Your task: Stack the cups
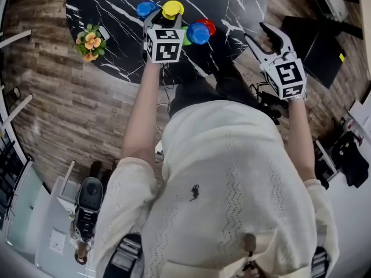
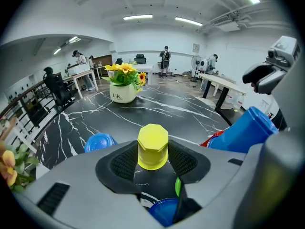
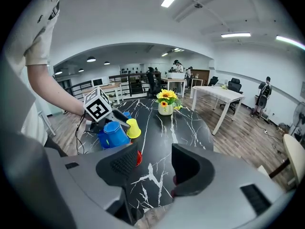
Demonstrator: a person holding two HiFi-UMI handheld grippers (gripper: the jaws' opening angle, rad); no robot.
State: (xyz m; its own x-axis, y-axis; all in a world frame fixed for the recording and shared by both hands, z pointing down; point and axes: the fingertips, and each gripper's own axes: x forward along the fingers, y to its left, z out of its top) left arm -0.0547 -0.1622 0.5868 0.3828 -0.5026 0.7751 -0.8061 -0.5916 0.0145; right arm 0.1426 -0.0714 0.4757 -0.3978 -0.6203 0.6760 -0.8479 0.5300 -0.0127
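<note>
An upturned yellow cup [image 2: 152, 146] stands on the black marble table [image 1: 116, 4] between my left gripper's [image 1: 163, 15] jaws, and both pads touch its sides. One blue cup [image 1: 146, 8] stands just to its left. A second blue cup [image 1: 198, 33] sits to its right, on a red cup [image 1: 207, 24], with a green cup [image 1: 186, 37] showing beside them. In the right gripper view the yellow cup [image 3: 133, 128] sits behind the blue one [image 3: 112, 135]. My right gripper [image 1: 261, 35] hangs open and empty near the table's right edge, away from the cups.
A small pot of orange flowers [image 1: 89, 41] stands at the table's left edge. A white vase of sunflowers [image 2: 123, 87] stands further along the table. Black cases [image 1: 316, 42] lie on the wooden floor to the right. Desks and people are far behind.
</note>
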